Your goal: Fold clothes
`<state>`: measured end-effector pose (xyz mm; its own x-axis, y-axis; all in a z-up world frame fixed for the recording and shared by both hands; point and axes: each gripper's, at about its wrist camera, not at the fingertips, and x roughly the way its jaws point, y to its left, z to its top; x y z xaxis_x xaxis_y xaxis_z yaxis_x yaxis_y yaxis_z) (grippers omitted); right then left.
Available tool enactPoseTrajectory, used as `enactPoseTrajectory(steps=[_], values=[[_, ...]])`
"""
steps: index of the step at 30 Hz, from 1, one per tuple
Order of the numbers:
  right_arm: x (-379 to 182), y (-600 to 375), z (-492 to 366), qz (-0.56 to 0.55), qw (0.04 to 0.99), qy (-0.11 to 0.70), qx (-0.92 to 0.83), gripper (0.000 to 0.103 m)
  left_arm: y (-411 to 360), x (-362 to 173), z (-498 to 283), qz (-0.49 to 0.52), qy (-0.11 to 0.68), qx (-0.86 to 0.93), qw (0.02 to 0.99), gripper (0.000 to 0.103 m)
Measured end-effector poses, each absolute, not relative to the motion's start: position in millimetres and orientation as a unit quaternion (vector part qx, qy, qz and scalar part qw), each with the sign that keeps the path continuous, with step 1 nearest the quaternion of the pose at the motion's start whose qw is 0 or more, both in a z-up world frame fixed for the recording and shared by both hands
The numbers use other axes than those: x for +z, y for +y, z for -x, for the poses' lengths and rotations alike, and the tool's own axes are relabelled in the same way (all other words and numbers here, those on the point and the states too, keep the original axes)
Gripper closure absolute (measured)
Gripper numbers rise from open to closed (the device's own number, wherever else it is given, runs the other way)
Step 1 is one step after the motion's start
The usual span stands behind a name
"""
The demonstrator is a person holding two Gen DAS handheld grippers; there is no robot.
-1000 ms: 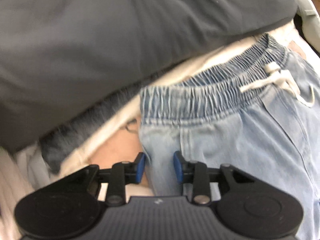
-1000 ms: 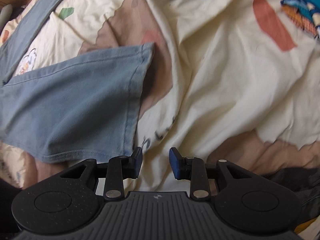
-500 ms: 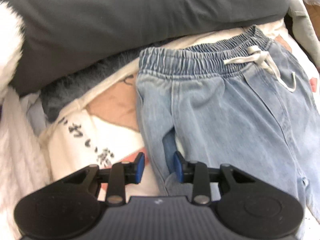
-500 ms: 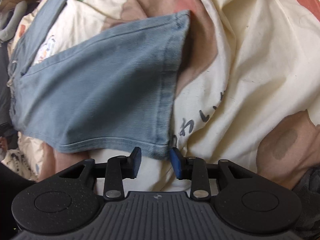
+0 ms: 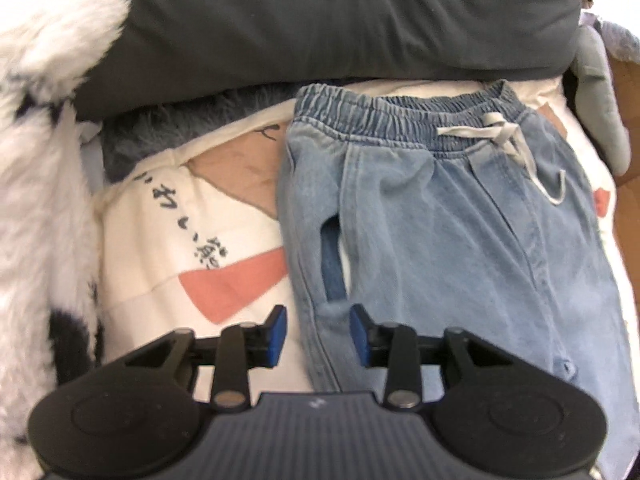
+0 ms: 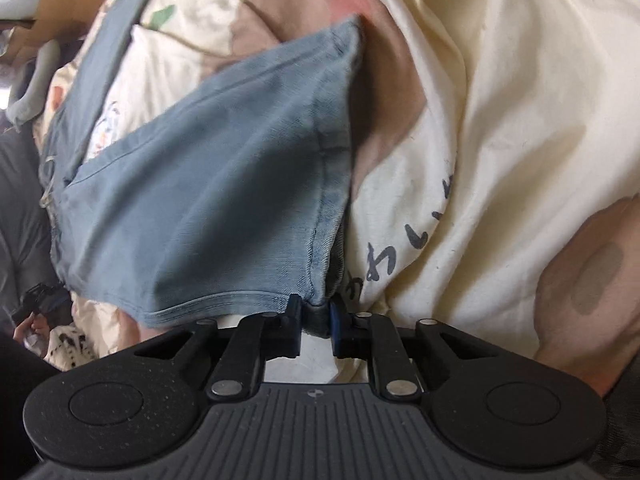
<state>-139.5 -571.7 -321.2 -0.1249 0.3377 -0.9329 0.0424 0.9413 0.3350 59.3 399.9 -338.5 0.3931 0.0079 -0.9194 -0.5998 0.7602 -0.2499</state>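
A cream bedsheet (image 5: 168,216) printed with dark script, tan patches and a coral stripe covers the bed, rumpled into folds in the right wrist view (image 6: 520,128). A dark grey pillow (image 5: 320,20) lies across the top, a white and black fluffy blanket (image 5: 36,168) at left, a grey plush toy (image 5: 600,92) at right.

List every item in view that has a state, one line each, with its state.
Jeans: laid flat, unfolded.
Drawstring: tied.
Leg hem: pinched in the right gripper.
Right gripper: closing on the hem.
Left gripper: opening, jeans edge between its pads.
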Motion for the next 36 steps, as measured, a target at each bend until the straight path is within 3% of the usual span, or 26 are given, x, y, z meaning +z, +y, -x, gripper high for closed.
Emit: enactPoseTrajectory(steps=[4,16,17,19,22,29,36], values=[[-299,-566,137,-0.103,0.634,0.753,0.143,0.095,393,-341,-47,0.308,0.509,0.178,0.784,0.053],[-260,-563,136,-0.065,0.610,0.773,0.162,0.096,371,-374,-37,0.346,0.518,0.146,0.769,0.054],[-256,-562,134,-0.062,0.610,0.773,0.163,0.096,371,-375,-37,0.348,0.515,0.147,0.769,0.055],[-249,-560,129,-0.059,0.611,0.772,0.165,0.096,372,-375,-37,0.349,0.512,0.145,0.772,0.084],[-239,-557,123,-0.056,0.612,0.771,0.168,0.096,371,-368,-36,0.341,0.509,0.139,0.778,0.089],[-243,-563,129,-0.047,0.607,0.778,0.154,0.096,369,-361,-33,0.314,0.522,0.133,0.781,0.086],[-273,-572,145,-0.047,0.603,0.788,0.121,0.095,388,-357,-42,0.303,0.513,0.164,0.786,0.072]])
